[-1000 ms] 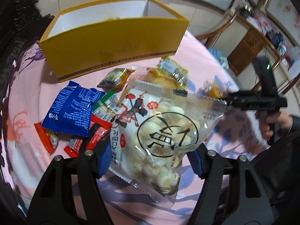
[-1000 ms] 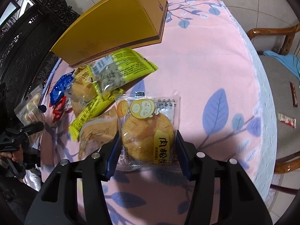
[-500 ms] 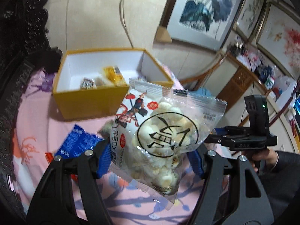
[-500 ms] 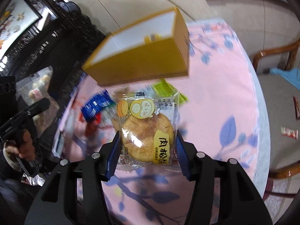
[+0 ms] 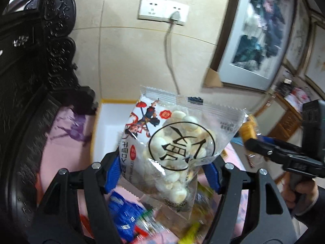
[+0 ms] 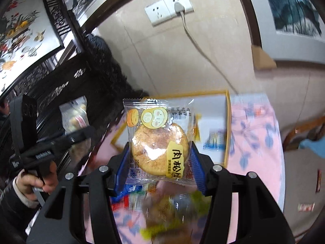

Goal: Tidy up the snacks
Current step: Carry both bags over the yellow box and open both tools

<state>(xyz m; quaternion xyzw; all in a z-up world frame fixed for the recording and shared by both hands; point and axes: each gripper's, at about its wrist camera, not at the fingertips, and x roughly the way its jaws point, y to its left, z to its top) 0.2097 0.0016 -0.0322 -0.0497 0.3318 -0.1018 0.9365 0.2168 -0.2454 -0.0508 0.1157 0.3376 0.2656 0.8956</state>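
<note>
My left gripper (image 5: 162,174) is shut on a clear bag of white round snacks (image 5: 174,148) with a black circled character, held high above the table. My right gripper (image 6: 158,162) is shut on a wrapped round golden cake (image 6: 158,148) with a yellow label. Behind both packets lies the yellow box (image 6: 228,122) with a white inside (image 5: 109,126); a blue-and-white packet (image 6: 215,140) lies in it. The right gripper (image 5: 251,142) with its cake shows at the right of the left wrist view. The left gripper (image 6: 85,132) with its bag shows at the left of the right wrist view.
Loose snack packets, blue (image 5: 126,213), red and yellow-green (image 6: 172,213), lie blurred on the pink flowered tablecloth (image 6: 254,138) below the grippers. Dark carved furniture (image 5: 30,81) stands on the left. A wall with a socket (image 5: 162,12) and framed paintings (image 5: 258,32) is behind. A wooden chair (image 6: 302,134) stands right.
Both grippers have risen from the table and tilted up, each keeping its packet. The yellow box now sits low behind them and the wall fills the upper view.
</note>
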